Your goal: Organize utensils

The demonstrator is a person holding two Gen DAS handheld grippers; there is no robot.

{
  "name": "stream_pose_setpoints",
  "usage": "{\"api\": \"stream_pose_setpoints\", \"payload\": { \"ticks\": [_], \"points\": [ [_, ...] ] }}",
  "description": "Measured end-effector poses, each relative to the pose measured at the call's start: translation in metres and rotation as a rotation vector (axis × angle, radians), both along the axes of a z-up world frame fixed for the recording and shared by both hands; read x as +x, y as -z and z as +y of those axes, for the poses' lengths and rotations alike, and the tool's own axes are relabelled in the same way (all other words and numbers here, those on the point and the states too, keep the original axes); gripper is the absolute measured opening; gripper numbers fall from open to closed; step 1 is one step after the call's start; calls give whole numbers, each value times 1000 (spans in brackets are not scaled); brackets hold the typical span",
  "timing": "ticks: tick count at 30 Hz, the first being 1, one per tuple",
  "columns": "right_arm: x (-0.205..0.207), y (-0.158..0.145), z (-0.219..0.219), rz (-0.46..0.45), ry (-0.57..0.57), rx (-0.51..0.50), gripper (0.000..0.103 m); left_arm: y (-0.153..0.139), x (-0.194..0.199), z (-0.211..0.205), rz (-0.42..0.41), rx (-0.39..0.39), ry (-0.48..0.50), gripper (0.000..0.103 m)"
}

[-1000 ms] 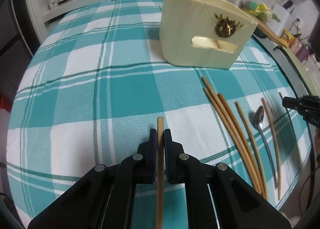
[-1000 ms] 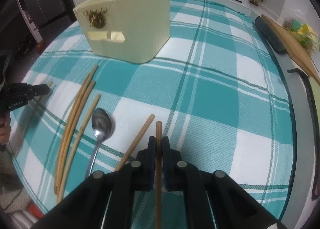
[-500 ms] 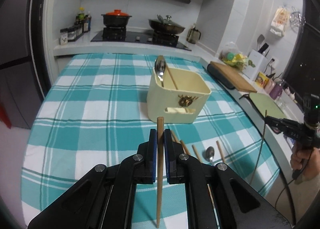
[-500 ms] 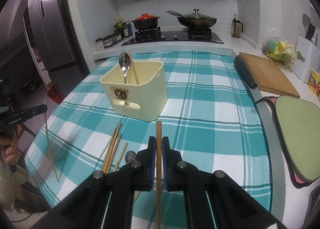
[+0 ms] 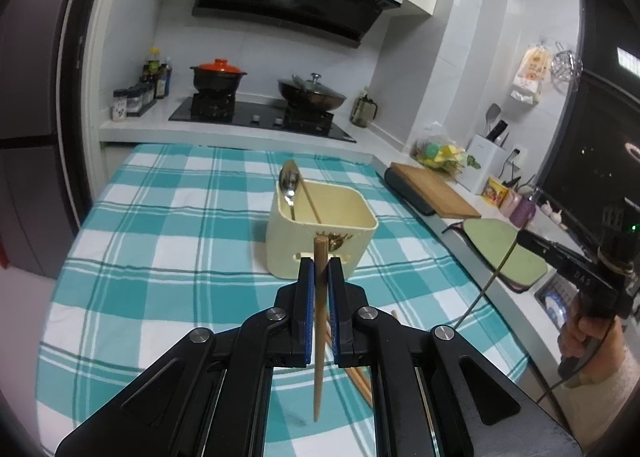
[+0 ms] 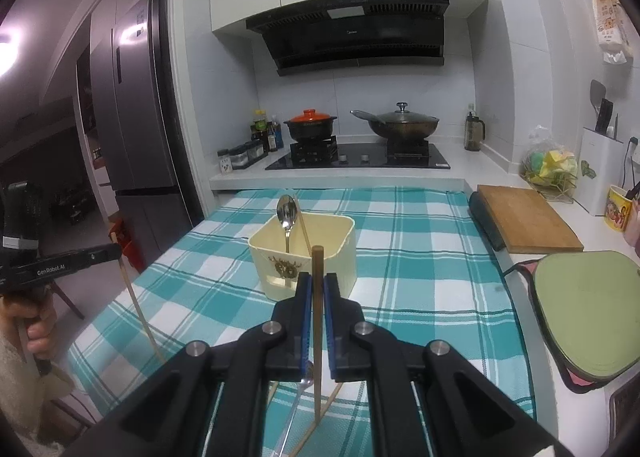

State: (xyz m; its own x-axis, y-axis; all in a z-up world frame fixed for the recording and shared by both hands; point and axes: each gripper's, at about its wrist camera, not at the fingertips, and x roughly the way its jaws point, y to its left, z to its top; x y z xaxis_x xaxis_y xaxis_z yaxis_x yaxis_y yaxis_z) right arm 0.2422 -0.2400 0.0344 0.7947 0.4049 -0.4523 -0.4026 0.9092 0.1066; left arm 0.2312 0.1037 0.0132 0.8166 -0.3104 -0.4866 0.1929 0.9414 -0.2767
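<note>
Both claws (image 5: 319, 271) (image 6: 318, 285) have risen, each clamping one chopstick (image 5: 319, 321) (image 6: 318, 321).

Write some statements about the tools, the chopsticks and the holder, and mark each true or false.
1. The left tool is shut on a chopstick. True.
2. The right tool is open and holds nothing. False: it is shut on a chopstick.
3. The holder already has a spoon standing in it. True.
4. The holder lies on its side. False: it stands upright on the cloth.
5. A second spoon lies on the cloth below the right tool. True.
</note>
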Motion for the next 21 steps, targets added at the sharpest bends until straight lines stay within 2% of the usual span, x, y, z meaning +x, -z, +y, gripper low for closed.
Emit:
{"api": "stream_pose_setpoints", "payload": {
  "ticks": [7,12,21],
  "points": [
    [-7,-11,9,-31,-19,16,6,-5,2,-6,-18,24,8,5],
    [4,-15,19,-24,-29,-4,6,-7,10,-1,-12,-9,4,5],
    [32,-60,28,-105,-32,1,6,-66,28,9,-118,-31,1,5]
  ]
}}
